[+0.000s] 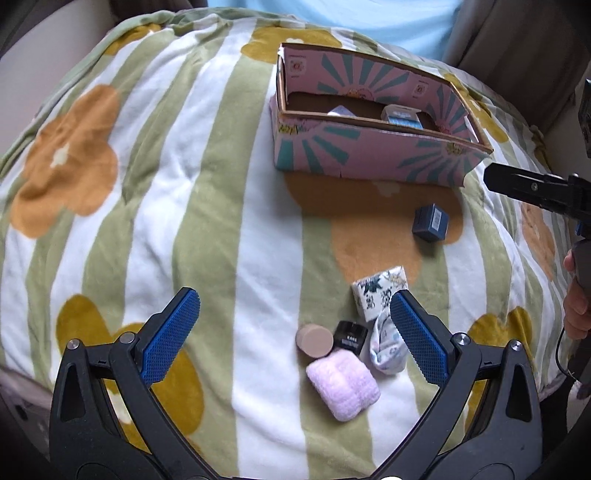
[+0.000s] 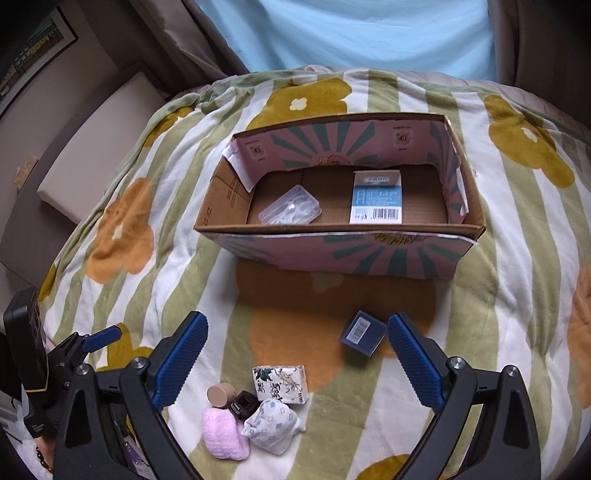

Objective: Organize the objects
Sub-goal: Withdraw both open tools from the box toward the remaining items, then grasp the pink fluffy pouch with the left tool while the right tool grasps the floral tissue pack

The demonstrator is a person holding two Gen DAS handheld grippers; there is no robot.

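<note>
A pink patterned cardboard box (image 2: 369, 254) stands open on the bed; it also shows in the left wrist view (image 1: 369, 155). Inside lie a clear plastic case (image 2: 290, 210) and a blue-and-white carton (image 2: 376, 197). In front lie a dark blue small box (image 2: 364, 332), a floral box (image 2: 280, 384), a tan round container (image 2: 221, 394), a black jar (image 2: 245, 405), a pink towel roll (image 2: 223, 434) and a floral pouch (image 2: 271, 426). My left gripper (image 1: 295, 332) is open above the cluster. My right gripper (image 2: 297, 354) is open and empty above the blanket.
A striped flower-print blanket (image 2: 147, 295) covers the bed. A beige cushion (image 2: 85, 158) and a framed picture (image 2: 29, 55) are at the left. A light blue sheet (image 2: 351, 33) hangs behind. The right gripper's finger (image 1: 524, 186) reaches in at the left view's right edge.
</note>
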